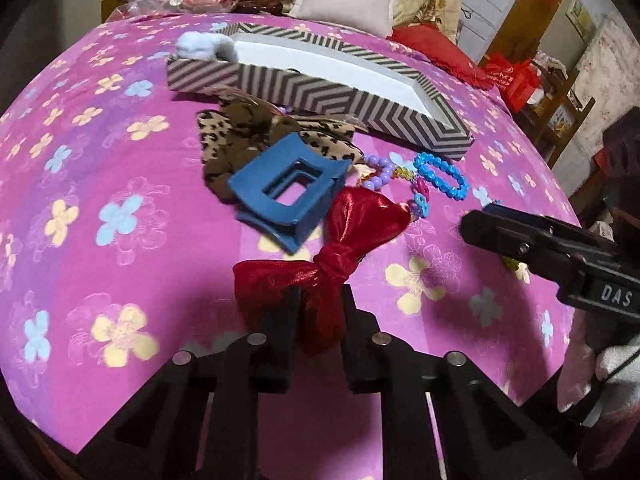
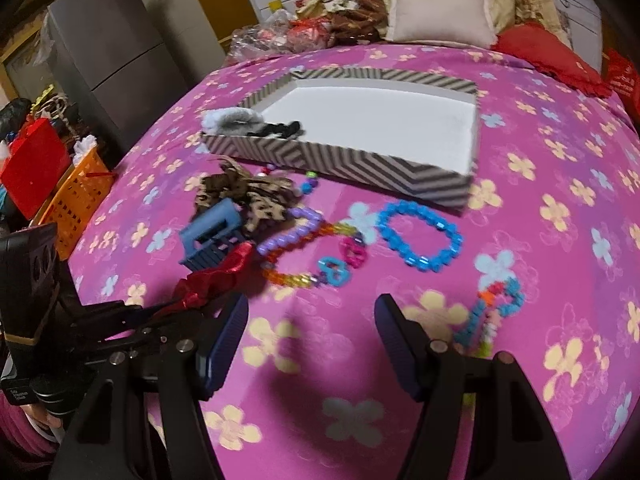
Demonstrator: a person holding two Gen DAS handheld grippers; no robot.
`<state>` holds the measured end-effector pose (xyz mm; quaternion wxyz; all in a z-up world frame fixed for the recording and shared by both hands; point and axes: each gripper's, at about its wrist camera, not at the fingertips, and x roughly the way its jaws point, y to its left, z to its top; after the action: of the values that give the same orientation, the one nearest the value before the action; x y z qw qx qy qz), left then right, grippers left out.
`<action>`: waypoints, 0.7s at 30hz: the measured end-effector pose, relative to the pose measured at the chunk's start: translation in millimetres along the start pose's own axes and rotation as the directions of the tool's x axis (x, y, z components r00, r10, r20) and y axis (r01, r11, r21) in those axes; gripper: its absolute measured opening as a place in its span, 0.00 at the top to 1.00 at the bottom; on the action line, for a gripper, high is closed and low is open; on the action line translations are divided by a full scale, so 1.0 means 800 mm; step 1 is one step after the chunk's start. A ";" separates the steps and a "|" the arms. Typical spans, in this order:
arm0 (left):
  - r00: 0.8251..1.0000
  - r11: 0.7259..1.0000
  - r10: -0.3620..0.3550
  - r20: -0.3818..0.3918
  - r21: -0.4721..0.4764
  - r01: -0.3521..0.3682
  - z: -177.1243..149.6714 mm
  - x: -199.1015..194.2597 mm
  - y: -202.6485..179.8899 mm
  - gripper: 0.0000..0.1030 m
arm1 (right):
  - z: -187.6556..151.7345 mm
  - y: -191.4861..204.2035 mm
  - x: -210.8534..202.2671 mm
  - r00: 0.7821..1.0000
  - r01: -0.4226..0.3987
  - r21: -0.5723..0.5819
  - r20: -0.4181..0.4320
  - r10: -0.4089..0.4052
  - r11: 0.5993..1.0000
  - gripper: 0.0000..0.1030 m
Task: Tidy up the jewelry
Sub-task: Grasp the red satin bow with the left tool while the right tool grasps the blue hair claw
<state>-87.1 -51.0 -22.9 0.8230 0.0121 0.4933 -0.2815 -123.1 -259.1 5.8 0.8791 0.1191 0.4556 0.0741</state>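
A shiny red bow (image 1: pixel 340 248) lies on the pink flowered bedspread (image 1: pixel 120 160), and my left gripper (image 1: pixel 318 294) is shut on its near wing. In the right wrist view the same left gripper (image 2: pixel 168 312) pinches the red bow (image 2: pixel 212 280) at the left. Past it lie a blue hair claw (image 1: pixel 288 196), a leopard-print bow (image 1: pixel 236 136), a purple and orange bead string (image 2: pixel 296 248) and a blue bead bracelet (image 2: pixel 420 236). A striped box (image 2: pixel 360 164) holds a fluffy piece (image 2: pixel 228 120) and a black item (image 2: pixel 280 130). My right gripper (image 2: pixel 312 320) stands open over bare bedspread.
A small multicoloured bead bracelet (image 2: pixel 496 308) lies just right of my right gripper. A beige pillow (image 2: pixel 440 16) and a red cloth (image 2: pixel 552 56) sit behind the box. An orange basket (image 2: pixel 76 200) and a red bag (image 2: pixel 32 164) stand beside the bed's left edge.
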 end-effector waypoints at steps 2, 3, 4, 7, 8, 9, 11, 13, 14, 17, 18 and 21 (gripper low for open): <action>1.000 1.000 0.017 0.024 0.012 -0.017 -0.002 -0.013 0.005 0.90 | 0.006 0.011 0.003 1.000 -0.025 -0.018 0.002 0.025 1.000 0.33; 0.999 1.000 0.024 0.031 0.015 -0.024 -0.003 -0.018 0.008 0.90 | 0.008 0.015 0.004 0.999 -0.034 -0.024 0.003 0.034 0.999 0.33; 0.999 0.999 0.029 0.037 0.016 -0.030 -0.004 -0.024 0.011 0.91 | 0.011 0.019 0.006 0.999 -0.044 -0.028 0.003 0.044 0.999 0.33; 0.997 0.998 0.059 0.058 0.009 -0.059 -0.009 -0.041 0.027 0.92 | 0.020 0.035 0.015 0.998 -0.069 -0.046 0.000 0.069 0.997 0.33; 0.996 0.998 0.069 0.063 0.003 -0.070 -0.010 -0.045 0.032 0.92 | 0.023 0.042 0.019 0.997 -0.076 -0.060 0.000 0.076 0.995 0.33; 0.995 0.997 0.079 0.068 -0.011 -0.079 -0.011 -0.050 0.040 0.92 | 0.025 0.047 0.021 0.997 -0.080 -0.070 -0.001 0.080 0.994 0.33; 0.993 0.995 0.096 0.075 -0.042 -0.093 -0.012 -0.058 0.056 0.92 | 0.030 0.059 0.027 0.996 -0.087 -0.095 0.005 0.088 0.992 0.33; 0.989 0.990 0.119 0.087 -0.084 -0.112 -0.012 -0.066 0.075 0.92 | 0.036 0.072 0.035 0.996 -0.093 -0.134 -0.005 0.093 0.987 0.33; 0.988 0.988 0.125 0.090 -0.103 -0.115 -0.011 -0.067 0.082 0.92 | 0.040 0.078 0.039 0.996 -0.088 -0.160 -0.010 0.088 0.983 0.33; 0.987 0.982 0.132 0.095 -0.151 -0.116 -0.009 -0.070 0.101 0.92 | 0.048 0.097 0.050 0.997 -0.076 -0.247 -0.020 0.074 0.966 0.26; 0.986 0.979 0.134 0.096 -0.167 -0.117 -0.008 -0.070 0.107 0.92 | 0.051 0.103 0.057 0.997 -0.076 -0.275 -0.037 0.068 0.959 0.25; 0.986 0.975 0.139 0.097 -0.186 -0.119 -0.008 -0.069 0.114 0.92 | 0.055 0.115 0.074 0.996 -0.074 -0.326 -0.075 0.052 0.942 0.24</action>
<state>-68.5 52.2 -4.5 0.8631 -0.0457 0.4689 -0.1820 -55.4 -163.1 9.1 0.8683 -0.0169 0.4614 0.1810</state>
